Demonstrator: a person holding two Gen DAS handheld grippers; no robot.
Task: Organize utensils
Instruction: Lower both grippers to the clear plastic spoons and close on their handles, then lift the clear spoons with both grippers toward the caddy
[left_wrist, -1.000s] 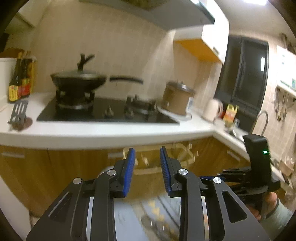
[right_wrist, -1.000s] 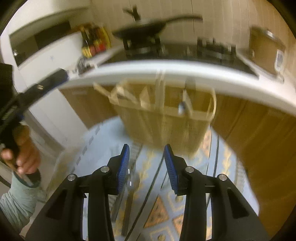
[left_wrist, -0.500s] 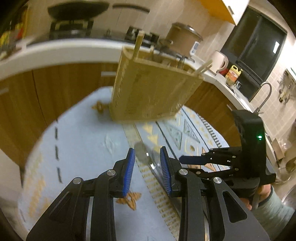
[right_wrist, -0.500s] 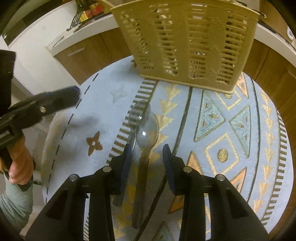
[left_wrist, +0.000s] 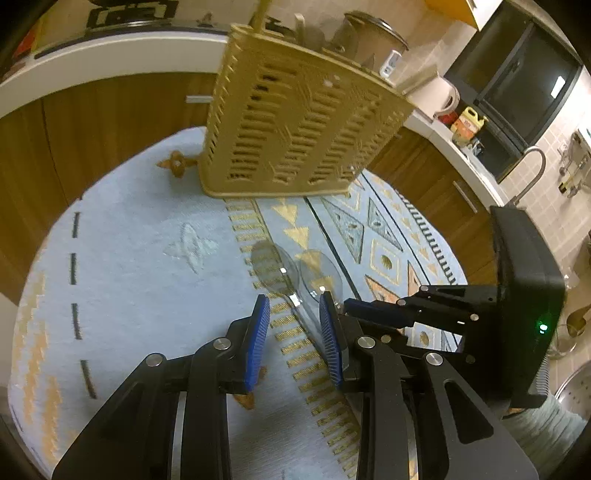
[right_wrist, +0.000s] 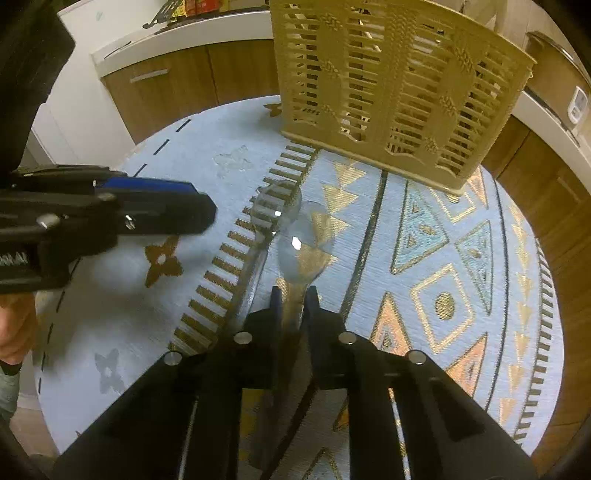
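Two clear plastic spoons lie side by side on a round patterned tablecloth (right_wrist: 424, 229). My right gripper (right_wrist: 294, 295) is shut on the handle of the right-hand spoon (right_wrist: 304, 245), whose bowl points toward a tan slotted utensil basket (right_wrist: 399, 92). The left-hand spoon (right_wrist: 275, 205) lies free beside it. In the left wrist view my left gripper (left_wrist: 293, 310) is open, low over the cloth, with the left-hand spoon (left_wrist: 269, 264) just ahead of its fingers and the right-hand spoon (left_wrist: 319, 273) by its right finger. The basket (left_wrist: 295, 129) stands behind. The right gripper (left_wrist: 373, 314) comes in from the right.
The table's edge (left_wrist: 44, 258) curves round on the left. Wooden cabinets (left_wrist: 92, 122) and a white countertop (left_wrist: 110, 55) lie behind, with a cooker (left_wrist: 373, 33) and kettle (left_wrist: 443, 99). A sink tap (left_wrist: 532, 166) stands at the right.
Both grippers tilted down from the kitchen view and came low over the table. My right gripper's jaws closed on the right-hand spoon's handle. My left gripper stayed open.
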